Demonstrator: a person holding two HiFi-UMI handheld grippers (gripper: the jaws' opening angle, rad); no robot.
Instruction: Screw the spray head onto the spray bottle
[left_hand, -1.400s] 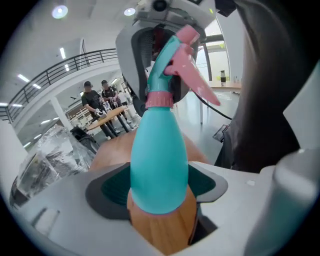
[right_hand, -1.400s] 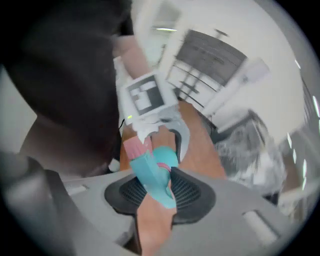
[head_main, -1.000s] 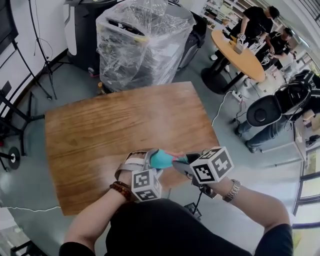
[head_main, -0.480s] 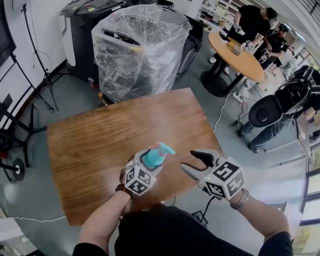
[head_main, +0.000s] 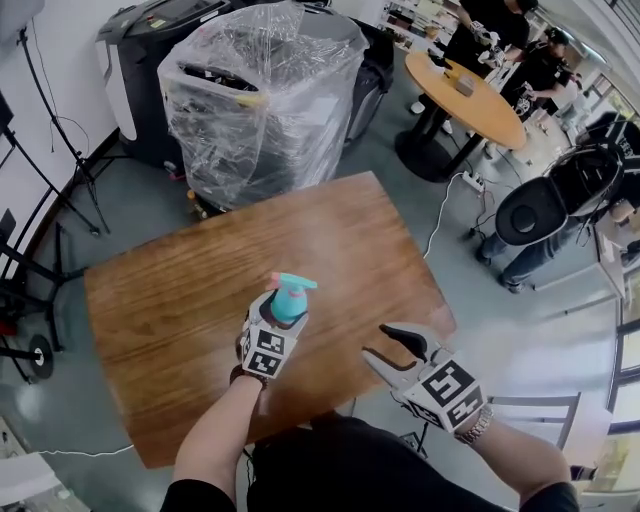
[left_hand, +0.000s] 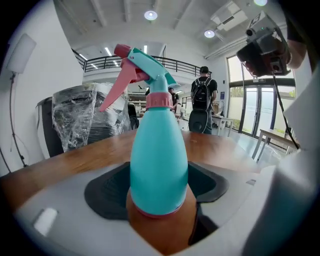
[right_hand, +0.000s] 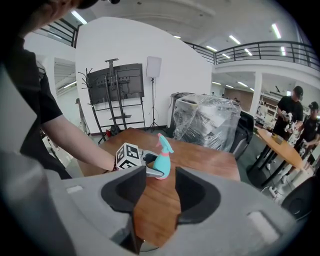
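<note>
1. A wooden table (head_main: 180, 300) stands on a grey floor in a tall, open hall.
2. Nearest, at the table's near edge, the right gripper (head_main: 378, 342) holds nothing. Its jaws stand apart with only bare tabletop between them, and they have just been closing a little.
3. Farther in over the table, the left gripper (head_main: 283, 318) clasps the teal bottle (head_main: 292, 300) low on its body, one jaw on each side. The bottle stands upright with the spray head (head_main: 293, 282) on top.
4. In the head view the bottle is well apart from the right gripper, to its left and beyond it.
5. The left gripper view adds detail that the head view lacks. A pink collar (left_hand: 159, 100) sits on the bottle's neck, and a pink trigger (left_hand: 120, 87) slants down to the left.
6. The right gripper view alone gives a side look, with the bottle's base low at the tabletop. Whether the base touches the wood I cannot tell. That view also shows a screen stand (right_hand: 116, 85) by the white wall.
7. Beyond the table is a plastic-wrapped machine (head_main: 260, 90).
8. Farther still, people stand at a round table (head_main: 480, 95).
</note>
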